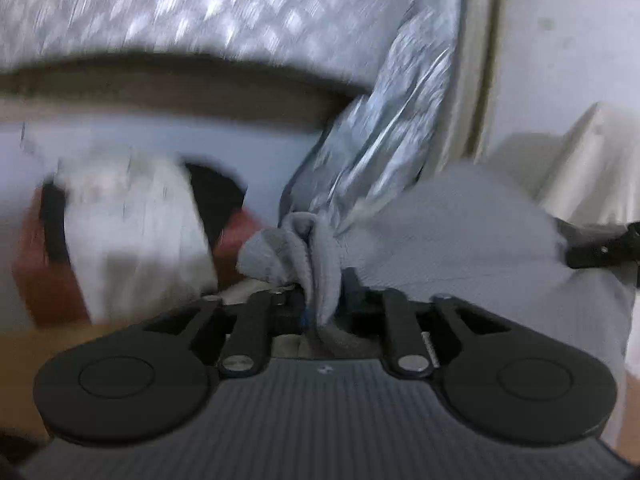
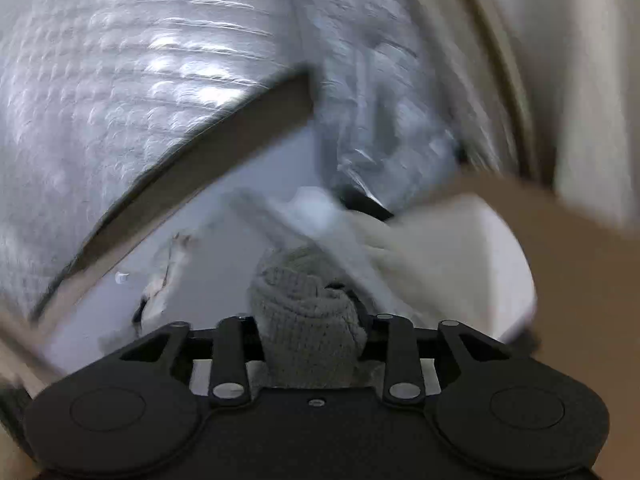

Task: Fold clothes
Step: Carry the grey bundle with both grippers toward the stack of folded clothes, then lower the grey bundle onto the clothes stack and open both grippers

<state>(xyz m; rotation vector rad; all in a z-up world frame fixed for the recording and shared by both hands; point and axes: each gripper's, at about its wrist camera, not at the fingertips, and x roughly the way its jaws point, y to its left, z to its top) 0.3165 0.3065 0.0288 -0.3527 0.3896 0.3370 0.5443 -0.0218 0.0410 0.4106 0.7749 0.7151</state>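
one grey garment (image 1: 460,232), two grippers gripping it

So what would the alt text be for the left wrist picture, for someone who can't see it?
The left tool has a bunched fold of soft grey knitted cloth between its black fingers, seen from just behind. Beyond it hang a crinkled silver foil sheet and a blurred white garment, with another black tool at the cloth's right edge.
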